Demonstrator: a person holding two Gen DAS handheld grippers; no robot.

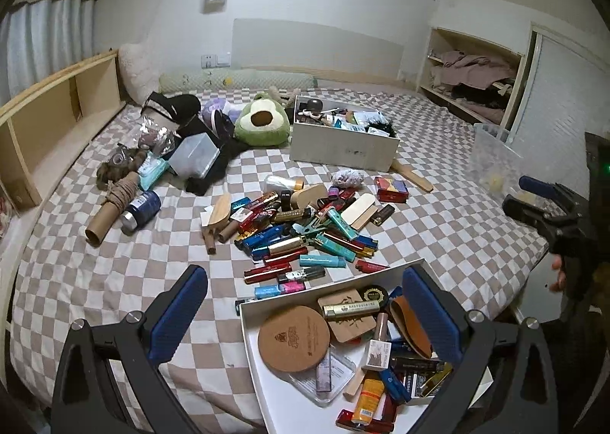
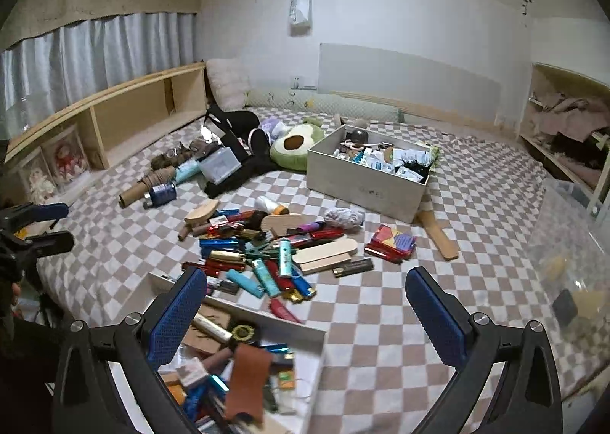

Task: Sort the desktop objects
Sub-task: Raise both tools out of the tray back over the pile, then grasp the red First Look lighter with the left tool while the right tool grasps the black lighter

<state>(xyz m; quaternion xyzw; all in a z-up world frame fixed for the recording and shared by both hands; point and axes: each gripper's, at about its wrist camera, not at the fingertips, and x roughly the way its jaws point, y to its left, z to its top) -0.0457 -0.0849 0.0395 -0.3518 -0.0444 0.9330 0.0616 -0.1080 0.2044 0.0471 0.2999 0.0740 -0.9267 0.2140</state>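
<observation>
A heap of lighters, wooden pieces and small items lies mid-bed; it also shows in the right wrist view. A white tray at the near edge holds a round cork coaster, lighters and small boxes; the right wrist view shows the tray too. My left gripper is open and empty above the tray. My right gripper is open and empty over the tray's far corner. A brown leather piece is blurred above the tray.
A grey box full of items stands behind the heap, also in the right wrist view. An avocado plush, a clear plastic bin, a cardboard tube and a wooden shelf surround it.
</observation>
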